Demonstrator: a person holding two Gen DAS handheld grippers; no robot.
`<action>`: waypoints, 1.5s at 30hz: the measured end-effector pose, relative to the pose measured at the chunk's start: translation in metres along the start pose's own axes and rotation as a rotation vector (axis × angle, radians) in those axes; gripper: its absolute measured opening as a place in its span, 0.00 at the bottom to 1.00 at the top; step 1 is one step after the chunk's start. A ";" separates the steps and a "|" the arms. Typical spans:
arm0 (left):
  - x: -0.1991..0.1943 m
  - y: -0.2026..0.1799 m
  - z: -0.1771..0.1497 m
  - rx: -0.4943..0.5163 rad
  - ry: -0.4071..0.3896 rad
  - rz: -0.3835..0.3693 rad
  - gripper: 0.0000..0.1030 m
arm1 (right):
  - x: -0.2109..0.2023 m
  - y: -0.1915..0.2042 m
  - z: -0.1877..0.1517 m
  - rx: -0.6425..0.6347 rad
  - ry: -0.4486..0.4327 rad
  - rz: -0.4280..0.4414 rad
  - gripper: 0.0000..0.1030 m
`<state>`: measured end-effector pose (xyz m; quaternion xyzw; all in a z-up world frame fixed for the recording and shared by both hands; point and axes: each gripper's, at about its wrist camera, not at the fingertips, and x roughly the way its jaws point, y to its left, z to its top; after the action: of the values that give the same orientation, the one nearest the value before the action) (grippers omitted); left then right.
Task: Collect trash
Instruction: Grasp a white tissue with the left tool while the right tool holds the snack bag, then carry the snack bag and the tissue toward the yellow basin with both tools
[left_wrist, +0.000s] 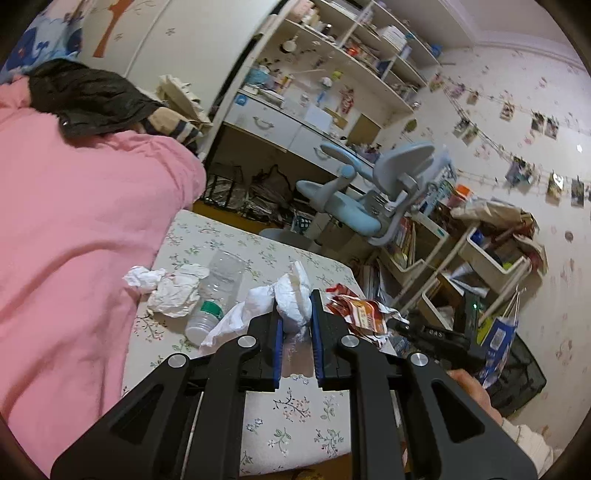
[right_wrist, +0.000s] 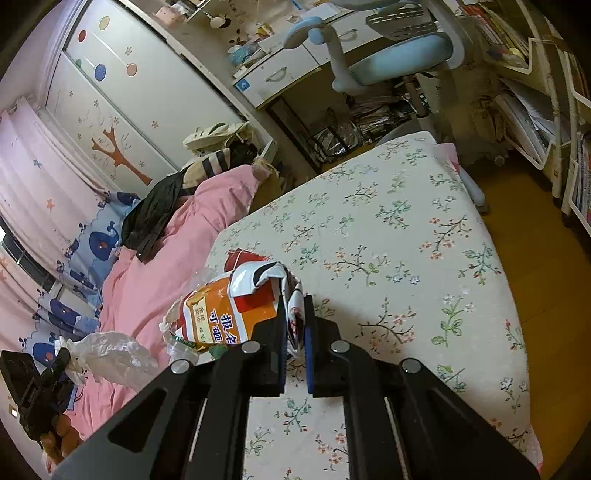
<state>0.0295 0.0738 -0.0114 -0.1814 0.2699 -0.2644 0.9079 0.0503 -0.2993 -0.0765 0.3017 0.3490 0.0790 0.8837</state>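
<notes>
A bed with a floral sheet (left_wrist: 295, 402) fills the lower part of both wrist views, with a pink duvet (left_wrist: 74, 221) bunched along one side. In the left wrist view, the left gripper (left_wrist: 294, 317) has its two blue-padded fingers closed on a white tissue wad (left_wrist: 293, 295), which bulges up between them; a paler twisted tail of it trails off beside the fingers. Just beside it lies an empty clear bottle (left_wrist: 218, 291) on its side, with a green band near its cap. Touching the bottle on its far side is a second crumpled paper (left_wrist: 170, 291), resting against the duvet's edge. A red and orange wrapper (left_wrist: 358, 310) sits on the other side of the gripper, near the mattress edge. In the right wrist view, the right gripper (right_wrist: 295, 325) is pinched shut on the crumpled edge of that wrapper (right_wrist: 225, 314), an orange snack bag with printed characters, held over the sheet. A black garment (right_wrist: 155, 210) is draped over the duvet. Beyond the bed stand a blue chair (left_wrist: 351, 199) and cluttered shelves (left_wrist: 369, 48)
</notes>
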 end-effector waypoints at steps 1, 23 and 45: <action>-0.001 -0.002 0.000 0.007 0.001 -0.004 0.12 | 0.000 0.002 -0.001 -0.002 0.001 0.002 0.08; -0.010 -0.025 0.004 0.076 0.005 -0.094 0.12 | -0.020 0.025 -0.002 -0.069 -0.030 0.097 0.08; -0.037 -0.025 -0.034 -0.030 0.035 -0.108 0.12 | -0.032 0.032 -0.011 -0.088 -0.022 0.089 0.08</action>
<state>-0.0262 0.0693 -0.0119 -0.2044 0.2794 -0.3120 0.8847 0.0210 -0.2798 -0.0460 0.2785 0.3215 0.1303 0.8956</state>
